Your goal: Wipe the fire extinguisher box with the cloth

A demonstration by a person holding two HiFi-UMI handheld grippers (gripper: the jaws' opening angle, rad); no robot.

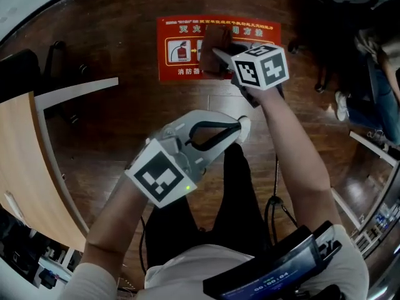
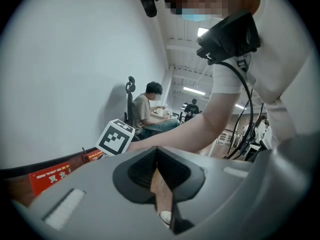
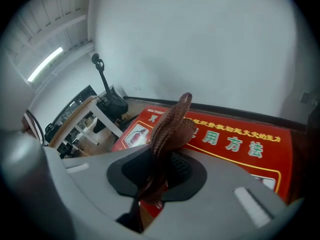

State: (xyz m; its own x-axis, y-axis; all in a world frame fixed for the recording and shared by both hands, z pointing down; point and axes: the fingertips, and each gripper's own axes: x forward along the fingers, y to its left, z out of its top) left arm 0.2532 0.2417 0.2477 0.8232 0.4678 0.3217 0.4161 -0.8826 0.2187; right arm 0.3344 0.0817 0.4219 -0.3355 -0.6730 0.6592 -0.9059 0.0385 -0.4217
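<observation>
The right gripper (image 3: 159,176) is clenched on the cloth (image 3: 172,126), a brown ribbed rag that stands up from between the jaws in a narrow bunch. The left gripper (image 2: 160,184) has its jaws drawn together with nothing between them, and it hangs lower and nearer to the person's body, well apart from the work. In the head view the cloth (image 1: 212,42) lies over the middle of the red printed face of the fire extinguisher box (image 1: 187,72), which sits ahead of the person, close to the white wall. Whether the rag really presses on the face I cannot tell for certain. To wipe well, I think the grasp must stay firm so the rag does not slip out. The right gripper should tilt lower, so that more of the bunched cloth lies flat on the red face and not only its tip. Long overlapping strokes from one side to the other, reaching the edges and corners, seem best, with the hard jaws kept off the print.
</observation>
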